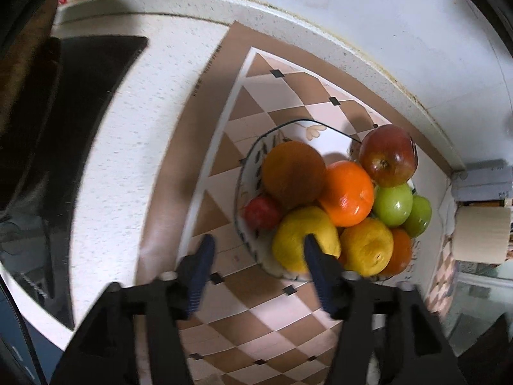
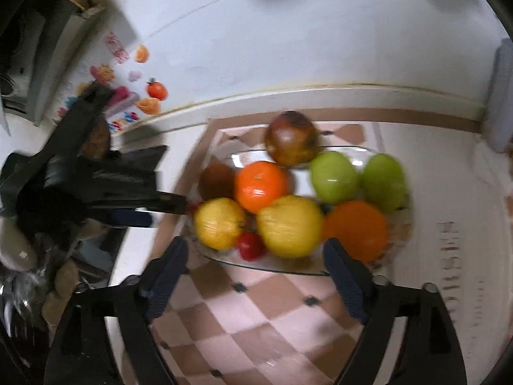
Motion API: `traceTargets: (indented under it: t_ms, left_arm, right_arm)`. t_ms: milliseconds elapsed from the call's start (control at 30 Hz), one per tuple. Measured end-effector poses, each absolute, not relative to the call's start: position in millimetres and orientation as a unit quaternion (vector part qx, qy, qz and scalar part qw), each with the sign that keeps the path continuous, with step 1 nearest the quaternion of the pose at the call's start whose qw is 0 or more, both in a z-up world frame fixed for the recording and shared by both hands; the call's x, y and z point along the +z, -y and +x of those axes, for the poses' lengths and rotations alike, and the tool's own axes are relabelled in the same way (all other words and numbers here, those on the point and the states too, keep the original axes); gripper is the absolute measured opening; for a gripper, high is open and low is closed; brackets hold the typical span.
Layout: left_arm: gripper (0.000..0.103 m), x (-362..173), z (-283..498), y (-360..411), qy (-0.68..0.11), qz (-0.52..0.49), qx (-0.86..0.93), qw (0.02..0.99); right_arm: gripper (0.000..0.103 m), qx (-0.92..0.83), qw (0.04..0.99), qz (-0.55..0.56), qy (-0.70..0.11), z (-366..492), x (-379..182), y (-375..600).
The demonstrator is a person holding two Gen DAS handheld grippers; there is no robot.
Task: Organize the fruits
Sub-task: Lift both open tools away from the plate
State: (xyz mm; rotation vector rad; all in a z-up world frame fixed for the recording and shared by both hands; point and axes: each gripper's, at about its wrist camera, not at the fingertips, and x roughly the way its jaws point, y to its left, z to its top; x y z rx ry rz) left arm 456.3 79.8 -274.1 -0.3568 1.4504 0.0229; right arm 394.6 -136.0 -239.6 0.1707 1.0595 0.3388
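A glass bowl (image 1: 253,157) with a leaf pattern stands on a checkered mat (image 1: 243,320) and holds several fruits: a brown-orange one (image 1: 293,173), a bright orange (image 1: 348,194), a red-green apple (image 1: 388,155), two green apples (image 1: 392,205), two lemons (image 1: 298,240) and a small red fruit (image 1: 261,213). My left gripper (image 1: 258,245) is open and empty, hovering above the bowl's near-left rim. In the right wrist view the bowl (image 2: 282,264) sits just beyond my open, empty right gripper (image 2: 256,250). The left gripper's body (image 2: 105,179) shows at the left.
A white speckled counter (image 1: 134,147) surrounds the mat, with a black stovetop (image 1: 73,106) to the left. A white wall (image 1: 384,32) runs behind the bowl, with fruit stickers (image 2: 154,96) on it. A paper roll (image 1: 481,234) sits at the right.
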Motion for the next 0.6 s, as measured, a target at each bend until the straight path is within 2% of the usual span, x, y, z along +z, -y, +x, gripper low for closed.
traceTargets:
  t_ms: [67,133,333,600]
  left_arm:
    - [0.081,-265.8,447.5,-77.9,-0.65,-0.141,0.018,0.747]
    - [0.092,-256.1,433.7,-73.4,-0.638,-0.111,0.025,0.762]
    - [0.093,-234.4,390.4,-60.2,-0.607,-0.059,0.031,0.792]
    - [0.094,-184.5,330.9,-46.2,-0.565,-0.032,0.015,0.825]
  right_arm:
    - [0.096,0.134,0.843,0.068,-0.517,393.1,-237.2,146.1]
    - [0.096,0.113,0.841,0.058,-0.526,389.7,-235.9,156.5]
    - [0.097,0.063,0.843,0.051,-0.532,365.3,-221.4,182.2]
    - [0.097,0.045,0.865,0.052,-0.497,306.6,-162.0,187.2]
